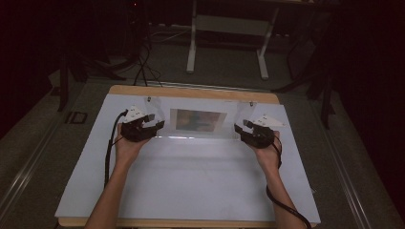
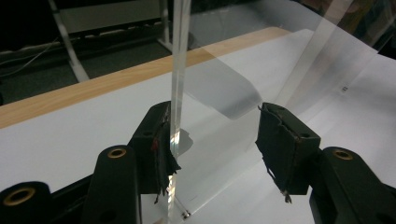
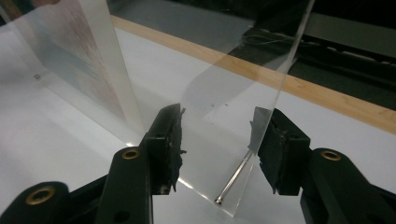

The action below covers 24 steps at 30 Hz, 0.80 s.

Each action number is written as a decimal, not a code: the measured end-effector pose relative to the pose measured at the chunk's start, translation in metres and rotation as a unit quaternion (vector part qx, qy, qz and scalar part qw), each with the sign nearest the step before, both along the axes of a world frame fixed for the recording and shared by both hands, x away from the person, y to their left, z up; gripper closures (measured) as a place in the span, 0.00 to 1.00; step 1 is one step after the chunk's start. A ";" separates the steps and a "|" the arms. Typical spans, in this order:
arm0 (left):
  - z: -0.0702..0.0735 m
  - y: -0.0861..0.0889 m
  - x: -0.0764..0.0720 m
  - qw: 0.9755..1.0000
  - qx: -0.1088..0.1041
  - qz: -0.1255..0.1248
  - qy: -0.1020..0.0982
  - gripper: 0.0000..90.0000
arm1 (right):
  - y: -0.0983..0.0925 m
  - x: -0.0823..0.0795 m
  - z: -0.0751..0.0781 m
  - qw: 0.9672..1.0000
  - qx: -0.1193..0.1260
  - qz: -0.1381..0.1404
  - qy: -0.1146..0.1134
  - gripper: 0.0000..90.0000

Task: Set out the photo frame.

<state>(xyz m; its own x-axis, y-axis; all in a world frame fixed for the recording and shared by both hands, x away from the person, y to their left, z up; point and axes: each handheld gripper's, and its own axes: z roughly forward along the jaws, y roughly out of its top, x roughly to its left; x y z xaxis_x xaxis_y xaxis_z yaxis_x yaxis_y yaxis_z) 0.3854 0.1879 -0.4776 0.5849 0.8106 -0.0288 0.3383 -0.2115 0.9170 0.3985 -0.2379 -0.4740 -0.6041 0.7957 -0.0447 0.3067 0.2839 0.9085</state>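
two grippers are spread apart at the ends of a clear acrylic picture frame (image 1: 198, 121) standing upright at the far middle of the white table (image 1: 191, 186). left gripper (image 1: 155, 125) and right gripper (image 1: 240, 128) straddle its edges without pinching. stiff, light, slippery and easily scratched, it is best gripped low at both ends.

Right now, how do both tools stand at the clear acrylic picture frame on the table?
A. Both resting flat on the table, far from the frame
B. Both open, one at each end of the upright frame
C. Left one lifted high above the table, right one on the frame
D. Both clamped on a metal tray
B: the left tool and right tool flank the upright clear frame, each with a wide gap between its pads.
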 end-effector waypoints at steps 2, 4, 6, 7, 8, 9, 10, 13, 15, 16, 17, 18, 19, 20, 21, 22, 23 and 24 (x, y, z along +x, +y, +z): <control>0.000 0.000 0.001 1.000 0.002 0.002 -0.001 0.52 | 0.002 0.000 0.000 1.000 -0.004 -0.005 -0.005 0.58; 0.000 -0.001 0.001 1.000 0.003 0.003 -0.002 0.52 | 0.002 0.001 -0.001 1.000 -0.003 -0.006 -0.009 0.58; 0.000 -0.001 0.001 1.000 0.003 0.004 -0.005 0.53 | 0.002 0.001 -0.002 1.000 -0.001 -0.008 -0.012 0.58; 0.000 -0.001 0.002 1.000 0.003 0.005 -0.005 0.53 | 0.002 0.001 -0.002 1.000 0.000 -0.008 -0.013 0.58; 0.000 -0.001 0.002 1.000 0.003 0.006 -0.006 0.53 | 0.002 0.002 -0.002 1.000 0.000 -0.008 -0.014 0.58; 0.000 -0.001 0.002 1.000 0.004 0.006 -0.007 0.53 | 0.002 0.002 -0.002 1.000 0.000 -0.008 -0.014 0.58; 0.000 -0.001 0.002 1.000 0.003 0.006 -0.007 0.53 | 0.002 0.002 -0.002 1.000 0.000 -0.008 -0.014 0.58; -0.001 -0.001 0.002 1.000 0.004 0.006 -0.009 0.53 | 0.002 0.002 -0.003 1.000 0.001 -0.009 -0.016 0.58; -0.001 -0.002 0.002 1.000 0.006 0.007 -0.011 0.53 | 0.002 0.002 -0.003 1.000 0.003 -0.010 -0.017 0.58; 0.000 -0.002 0.002 1.000 0.008 0.008 -0.012 0.53 | 0.002 0.002 -0.003 1.000 0.003 -0.010 -0.017 0.58; 0.000 -0.002 0.003 1.000 0.009 0.009 -0.014 0.53 | 0.002 0.003 -0.003 1.000 0.003 -0.011 -0.016 0.58; 0.000 -0.002 0.003 1.000 0.009 0.010 -0.014 0.53 | 0.003 0.003 -0.003 1.000 0.006 -0.012 -0.014 0.58; 0.000 -0.003 0.004 1.000 0.012 0.012 -0.012 0.53 | 0.003 0.004 -0.002 1.000 0.007 -0.014 -0.012 0.58; 0.001 -0.003 0.004 1.000 0.012 0.013 -0.012 0.53 | 0.003 0.005 -0.002 1.000 0.008 -0.016 -0.011 0.58; 0.001 -0.003 0.004 1.000 0.014 0.014 -0.012 0.53 | 0.003 0.005 -0.002 1.000 0.008 -0.016 -0.010 0.58; 0.001 -0.004 0.004 1.000 0.015 0.014 -0.012 0.53 | 0.003 0.005 -0.002 1.000 0.008 -0.016 -0.009 0.58; 0.001 -0.004 0.004 1.000 0.016 0.014 -0.011 0.53 | 0.003 0.006 -0.002 1.000 0.008 -0.016 -0.009 0.57; 0.002 -0.004 0.004 1.000 0.016 0.014 -0.011 0.53 | 0.003 0.006 -0.001 1.000 0.009 -0.017 -0.008 0.57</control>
